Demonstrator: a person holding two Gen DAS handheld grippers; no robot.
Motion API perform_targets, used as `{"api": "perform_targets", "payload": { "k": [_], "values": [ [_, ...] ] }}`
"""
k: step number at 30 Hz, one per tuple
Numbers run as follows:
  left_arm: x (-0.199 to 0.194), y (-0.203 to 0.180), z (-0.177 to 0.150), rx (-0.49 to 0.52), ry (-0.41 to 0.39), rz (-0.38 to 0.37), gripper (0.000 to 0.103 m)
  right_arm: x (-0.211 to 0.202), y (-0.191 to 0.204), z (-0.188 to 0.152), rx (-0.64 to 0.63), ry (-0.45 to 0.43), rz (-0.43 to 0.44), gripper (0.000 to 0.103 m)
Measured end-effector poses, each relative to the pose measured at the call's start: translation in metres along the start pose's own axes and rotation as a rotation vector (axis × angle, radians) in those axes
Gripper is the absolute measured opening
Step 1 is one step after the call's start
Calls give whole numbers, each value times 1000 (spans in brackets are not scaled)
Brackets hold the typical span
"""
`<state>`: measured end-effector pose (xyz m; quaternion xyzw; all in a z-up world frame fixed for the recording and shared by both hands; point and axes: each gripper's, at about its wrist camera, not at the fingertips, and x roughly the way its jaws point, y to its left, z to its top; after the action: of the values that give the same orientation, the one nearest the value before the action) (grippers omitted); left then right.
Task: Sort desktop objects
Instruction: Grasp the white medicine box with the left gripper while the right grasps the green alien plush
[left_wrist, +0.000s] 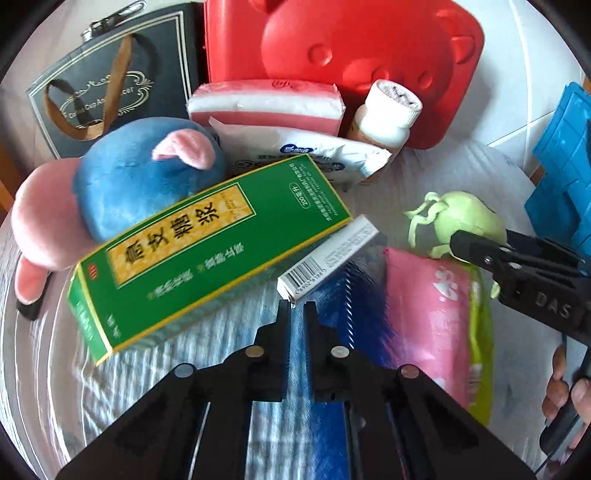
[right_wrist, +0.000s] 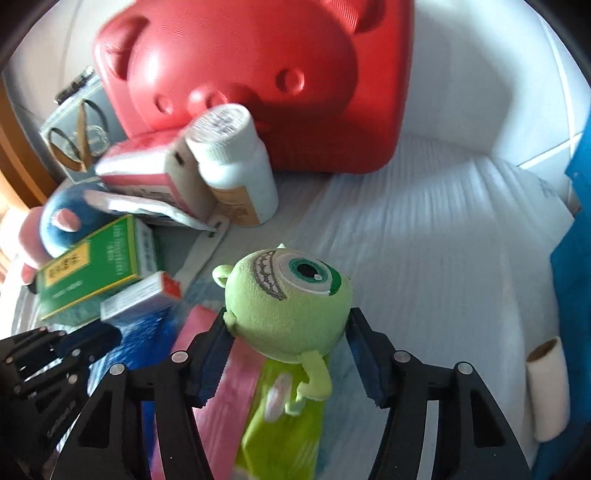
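My left gripper (left_wrist: 296, 304) is shut, pinching the barcode corner of a small white box (left_wrist: 328, 254) that leans against a long green medicine box (left_wrist: 207, 254). A green one-eyed plush toy (right_wrist: 291, 288) sits between the pads of my right gripper (right_wrist: 289, 314). Both pads press its sides, and its body lies on a pink and green packet (right_wrist: 221, 387). In the left wrist view the right gripper (left_wrist: 476, 247) reaches in from the right onto the same plush (left_wrist: 465, 218). The left gripper (right_wrist: 55, 350) shows at the lower left of the right wrist view.
A red bear-shaped case (left_wrist: 351, 55) stands at the back, with a white pill bottle (left_wrist: 388, 114), tissue packs (left_wrist: 266, 107) and a dark gift bag (left_wrist: 110, 92) near it. A blue and pink plush (left_wrist: 122, 184) lies left. A blue plastic block (left_wrist: 561, 166) and cardboard tube (right_wrist: 546, 387) are right.
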<state>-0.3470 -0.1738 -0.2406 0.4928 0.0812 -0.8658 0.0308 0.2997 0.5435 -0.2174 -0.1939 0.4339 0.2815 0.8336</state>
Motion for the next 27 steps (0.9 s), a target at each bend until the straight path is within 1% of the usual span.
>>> {"api": "perform_targets", "payload": {
  "k": [6,9,10,11,12,13,14,16,17,18,19,20,21,23,24,27],
  "values": [
    [-53,0,-12,-36,-56,-19,6,-51,8,-15,1,-50,-5,61],
    [-72,-3,-18,-5,-71,-5,6,-67,8,-22,8,-59,-12,61],
    [-76,-5,-26,8,-69,2,6,-71,7,-25,14,-56,-12,61],
    [-75,-5,-30,18,-70,8,6,-72,9,-27,18,-56,-15,61],
    [-67,-12,-24,25,-64,13,6,-73,9,-29,23,-56,-21,61],
    [-64,-12,-25,31,-51,21,7,-74,7,-33,30,-53,-23,61],
    [-57,-9,-19,38,-34,29,7,-73,6,-35,38,-49,-24,61],
    [-34,-11,-21,43,-1,22,9,-74,3,-43,55,-38,-29,61],
    [-20,-14,-19,46,16,19,13,-71,2,-44,69,-32,-39,61],
    [-8,-17,-16,54,27,17,23,-70,-1,-46,76,-26,-43,61],
    [-3,-19,-14,65,30,22,30,-67,-4,-47,83,-21,-46,61],
    [2,-20,-12,77,23,30,45,-65,-7,-47,101,-16,-59,61],
    [6,-22,-7,91,5,34,56,-62,-11,-48,108,-9,-63,61],
    [10,-26,0,117,-28,35,65,-54,-16,-48,117,2,-66,61],
    [13,-28,4,134,-35,37,67,-49,-19,-48,122,8,-68,61],
    [36,-33,11,174,-8,26,67,-36,-26,-49,140,21,-65,61]
  ]
}}
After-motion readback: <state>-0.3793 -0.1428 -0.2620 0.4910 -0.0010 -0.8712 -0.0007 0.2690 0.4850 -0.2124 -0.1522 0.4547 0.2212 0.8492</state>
